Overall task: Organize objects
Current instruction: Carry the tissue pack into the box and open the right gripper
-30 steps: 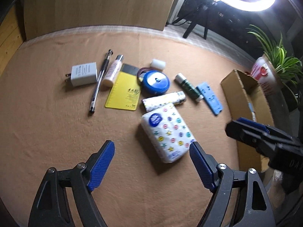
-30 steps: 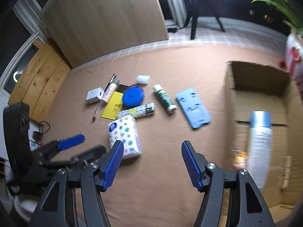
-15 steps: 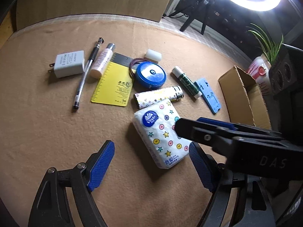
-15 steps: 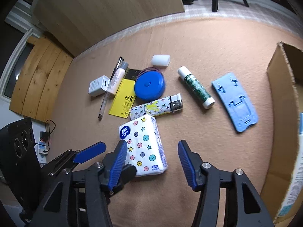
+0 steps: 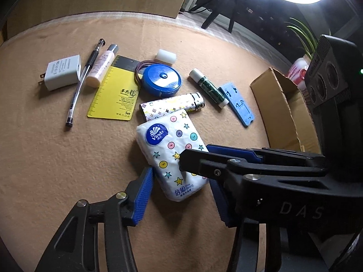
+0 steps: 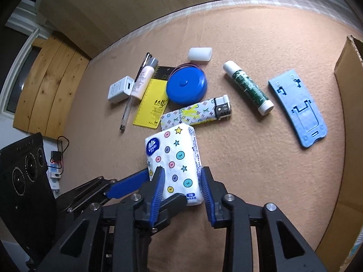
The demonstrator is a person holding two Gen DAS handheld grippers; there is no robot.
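A white tissue pack with coloured dots and stars point(image 5: 172, 151) point(image 6: 173, 158) lies on the tan felt table. My right gripper point(image 6: 181, 184) straddles its near end, pads close to or touching both sides. My left gripper point(image 5: 181, 197) is open around the same pack's near end, its left pad point(image 5: 143, 195) beside it. The right gripper's fingers point(image 5: 226, 161) cross over the pack in the left wrist view. Behind the pack lie a patterned lighter point(image 6: 197, 113), blue round tape measure point(image 6: 186, 86), yellow card point(image 6: 153, 104), glue stick point(image 6: 248, 87) and blue phone stand point(image 6: 297, 110).
A white charger point(image 5: 62, 71), pen point(image 5: 85, 79), small pink bottle point(image 5: 102, 64) and white eraser point(image 5: 165, 55) lie further back. An open cardboard box point(image 5: 281, 104) stands at the right edge. A potted plant point(image 5: 299, 63) is behind it.
Both grippers moved forward and down onto the tissue pack. The right gripper's fingers have narrowed around its near end; the left gripper has also closed in some.
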